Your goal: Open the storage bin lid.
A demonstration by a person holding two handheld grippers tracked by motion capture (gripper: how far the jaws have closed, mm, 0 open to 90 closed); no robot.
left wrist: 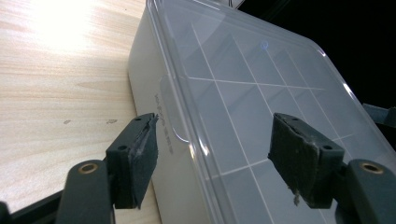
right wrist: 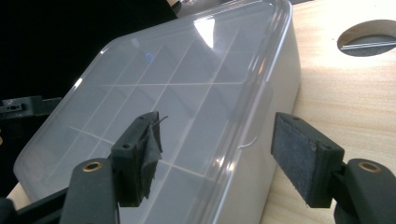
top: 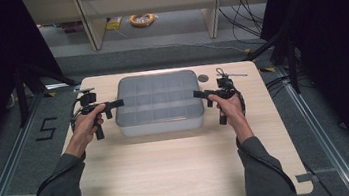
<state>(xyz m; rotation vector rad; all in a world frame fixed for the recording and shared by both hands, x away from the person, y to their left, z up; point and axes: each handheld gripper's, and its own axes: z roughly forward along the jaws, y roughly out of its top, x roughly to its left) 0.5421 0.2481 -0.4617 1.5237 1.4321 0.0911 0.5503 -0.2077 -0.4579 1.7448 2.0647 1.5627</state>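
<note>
High view: a clear plastic box [top: 158, 103] with a lid and divided compartments is seen lying flat on the desk [top: 180, 162], toward the 12 o'clock half of the top. The left hand-held gripper [top: 119, 103] is held at the box's 9 o'clock end and the right hand-held gripper [top: 197, 94] at its 3 o'clock end, each pointed inward at the box's short side. A round hole [top: 203, 78] in the desk is seen just beyond the box's 1 o'clock corner, and a thin metal tool [top: 230, 75] is laid near it.

In the left gripper view, the box [left wrist: 243, 93] is seen between the spread jaws: one pad [left wrist: 140, 154] is placed beside the side wall, the other pad [left wrist: 299, 158] above the lid. The rim's edge is straddled, but no pad is seen pressed on the plastic.

In the right gripper view, the same is shown from the other end: the box [right wrist: 177, 93] is straddled at its rim by spread jaws, one pad [right wrist: 140, 158] over the lid, the other pad [right wrist: 299, 158] outside the wall above the desk. No firm contact can be made out there either.
</note>
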